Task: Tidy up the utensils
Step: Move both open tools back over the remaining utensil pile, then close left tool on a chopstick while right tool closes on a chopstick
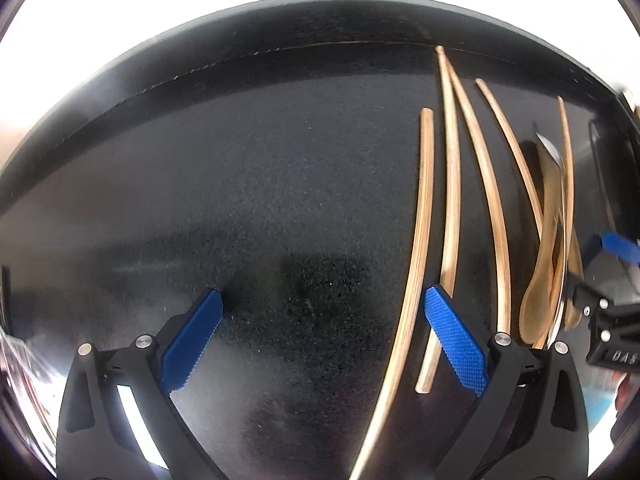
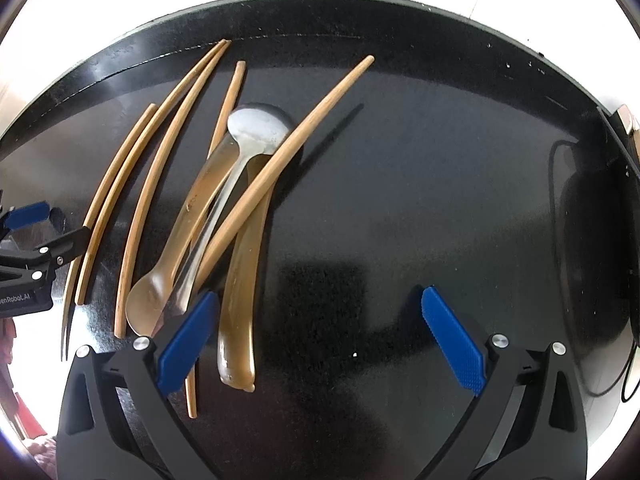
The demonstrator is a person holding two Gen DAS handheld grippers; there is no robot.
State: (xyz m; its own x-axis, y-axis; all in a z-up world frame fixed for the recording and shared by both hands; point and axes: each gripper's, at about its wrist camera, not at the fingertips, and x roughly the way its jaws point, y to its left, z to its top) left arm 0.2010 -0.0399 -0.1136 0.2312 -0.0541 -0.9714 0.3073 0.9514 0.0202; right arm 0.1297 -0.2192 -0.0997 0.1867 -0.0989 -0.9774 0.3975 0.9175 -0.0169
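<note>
Both grippers, left (image 1: pixel 323 306) and right (image 2: pixel 320 304), hang wide open, holding nothing; chopsticks (image 2: pixel 160 168) and spoons (image 2: pixel 256 132) are piled mid-left on the black table (image 2: pixel 400 200).

Five wooden chopsticks (image 2: pixel 280 152) are counted on the tabletop (image 2: pixel 400 200), together with two brown spoons (image 2: pixel 168 264) and one metal spoon (image 2: pixel 256 128).

Chopsticks (image 2: pixel 132 184) lie left on table (image 2: pixel 400 200); spoons (image 2: pixel 224 200) just right, one chopstick (image 2: pixel 280 160) across them
</note>
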